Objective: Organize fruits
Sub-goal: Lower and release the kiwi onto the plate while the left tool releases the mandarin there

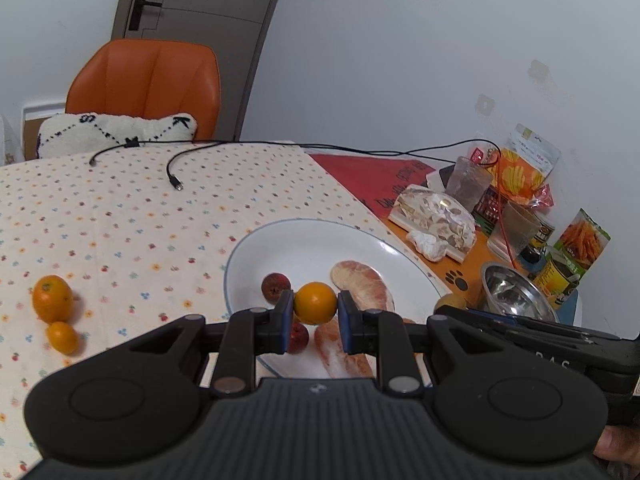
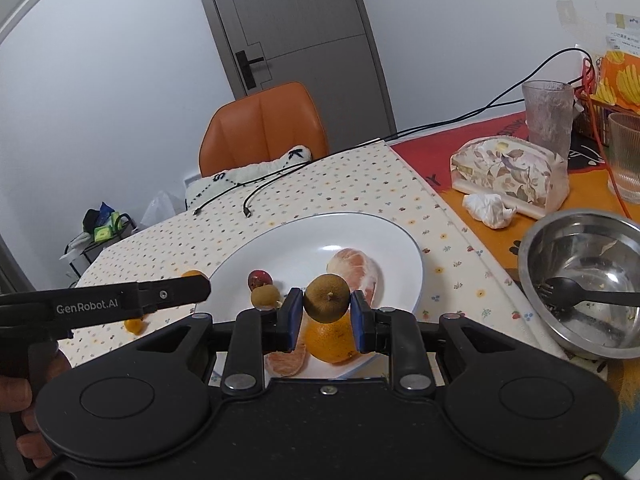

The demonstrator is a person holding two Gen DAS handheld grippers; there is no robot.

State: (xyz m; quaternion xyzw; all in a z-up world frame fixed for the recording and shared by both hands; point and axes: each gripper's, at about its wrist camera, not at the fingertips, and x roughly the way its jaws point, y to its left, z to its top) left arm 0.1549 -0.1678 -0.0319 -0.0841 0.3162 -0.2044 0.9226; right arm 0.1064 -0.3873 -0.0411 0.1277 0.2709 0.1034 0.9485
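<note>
My left gripper (image 1: 316, 307) is shut on a small orange fruit (image 1: 315, 300), held over the near part of a white plate (image 1: 304, 240). On the plate lie two small red fruits (image 1: 275, 286) and peeled pomelo segments (image 1: 362, 284). Two more oranges (image 1: 52, 298) rest on the dotted cloth to the left. My right gripper (image 2: 326, 306) is shut on a round brown fruit (image 2: 326, 296) above the plate (image 2: 320, 232). Under it sits a larger orange (image 2: 332, 342), and beside it a second small brown fruit (image 2: 264, 296). The left gripper (image 2: 172, 294) reaches in from the left.
A steel bowl (image 2: 560, 248) holding a black fork (image 2: 568, 298) stands right of the plate. Behind it are a tissue pack (image 2: 508, 172), a crumpled tissue, glasses (image 2: 548, 116) and snack bags (image 1: 584, 240). Black cables (image 1: 176, 180) lie on the far cloth, with an orange chair (image 1: 148, 84) beyond.
</note>
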